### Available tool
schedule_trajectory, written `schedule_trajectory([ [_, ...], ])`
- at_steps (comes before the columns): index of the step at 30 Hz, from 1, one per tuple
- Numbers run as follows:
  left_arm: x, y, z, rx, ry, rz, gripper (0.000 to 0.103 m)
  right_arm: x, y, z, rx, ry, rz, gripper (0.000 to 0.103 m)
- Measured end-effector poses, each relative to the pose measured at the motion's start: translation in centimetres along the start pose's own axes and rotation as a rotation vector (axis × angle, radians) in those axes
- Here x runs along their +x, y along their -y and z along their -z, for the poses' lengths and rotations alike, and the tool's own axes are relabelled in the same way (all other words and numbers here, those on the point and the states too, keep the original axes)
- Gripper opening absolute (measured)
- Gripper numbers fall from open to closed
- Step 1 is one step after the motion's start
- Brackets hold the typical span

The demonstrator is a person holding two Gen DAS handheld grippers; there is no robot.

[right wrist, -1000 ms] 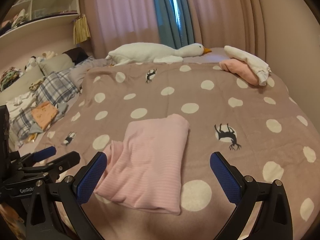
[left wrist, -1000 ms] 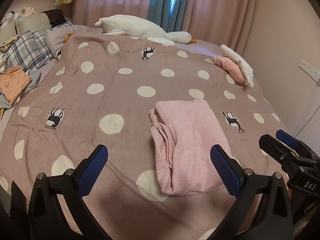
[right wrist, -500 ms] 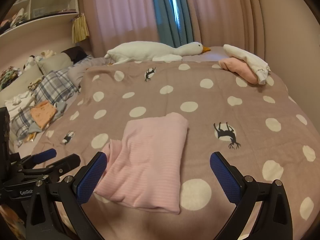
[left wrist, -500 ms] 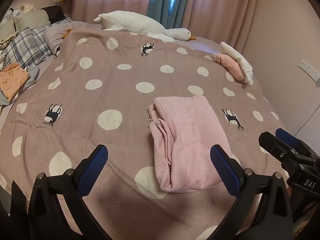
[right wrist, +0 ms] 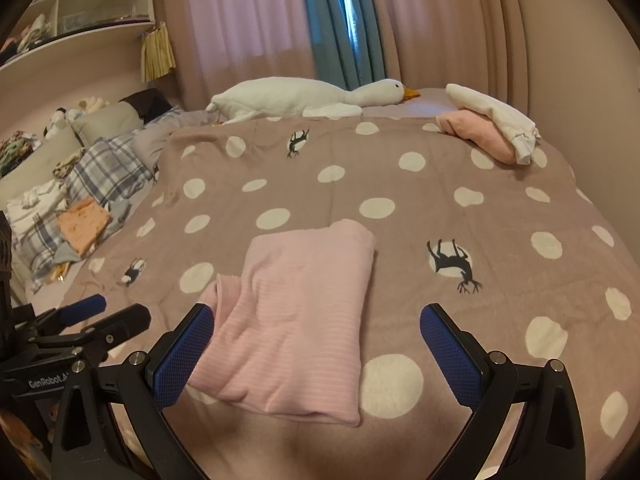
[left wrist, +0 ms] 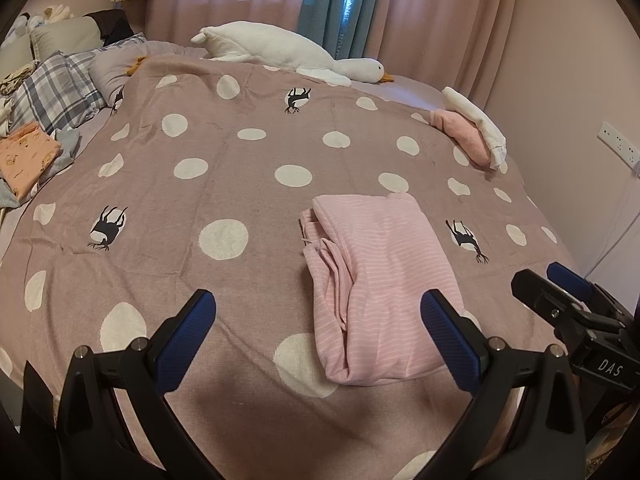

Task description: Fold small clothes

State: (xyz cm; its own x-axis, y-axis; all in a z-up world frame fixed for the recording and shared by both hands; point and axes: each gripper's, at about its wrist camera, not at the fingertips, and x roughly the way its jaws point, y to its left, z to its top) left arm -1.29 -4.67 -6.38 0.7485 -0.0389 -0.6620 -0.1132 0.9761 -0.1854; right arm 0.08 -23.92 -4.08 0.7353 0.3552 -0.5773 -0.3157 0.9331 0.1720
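With the left tool (left wrist: 318, 326) and right tool (right wrist: 316, 340) both spread wide and empty above the bed (right wrist: 400, 184), pinch the pink garment's (right wrist: 296, 308) loose 9 o'clock layers together before folding.

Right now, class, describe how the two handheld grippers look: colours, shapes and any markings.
Each gripper, left gripper and right gripper, has black angular plastic arms with silver screws, ending in blue cross-hatched textured pads. Seen from the other camera, white lettering shows: "DAS" on the right, "GenRobot" on the left. No cables or sleeves visible.
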Motion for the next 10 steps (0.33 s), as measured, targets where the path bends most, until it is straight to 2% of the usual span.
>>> schedule_trajectory([
  [10,0.0,-0.34,-0.09,-0.009,-0.002,0.009,0.103,0.29,-0.01,-0.22,0.004,-0.018,0.009,0.102],
])
